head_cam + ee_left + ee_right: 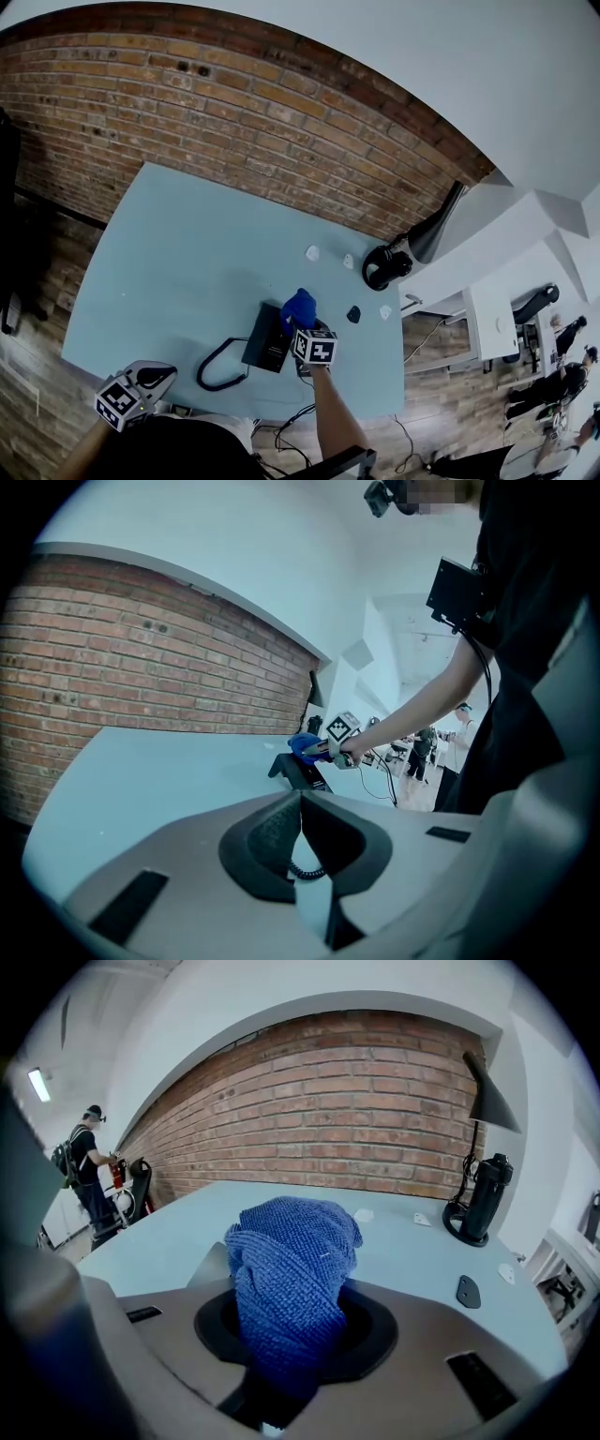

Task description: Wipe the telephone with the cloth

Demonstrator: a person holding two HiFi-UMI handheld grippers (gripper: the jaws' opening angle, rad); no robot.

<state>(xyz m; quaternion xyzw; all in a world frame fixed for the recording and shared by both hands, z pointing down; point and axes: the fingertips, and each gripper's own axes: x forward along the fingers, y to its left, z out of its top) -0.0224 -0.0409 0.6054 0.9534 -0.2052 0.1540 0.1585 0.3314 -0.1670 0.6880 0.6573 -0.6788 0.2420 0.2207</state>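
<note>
Cloth (292,1269) bunched in right hand-held gripper (303,321) over telephone (268,343).

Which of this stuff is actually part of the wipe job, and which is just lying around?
Job: telephone, blue cloth clamped in right hand-held gripper.
Lying about: black lamp, small white pieces, small black piece.

The cloth (299,307) covers part of the telephone (267,343); small white scraps (312,253) are unidentifiable
</note>
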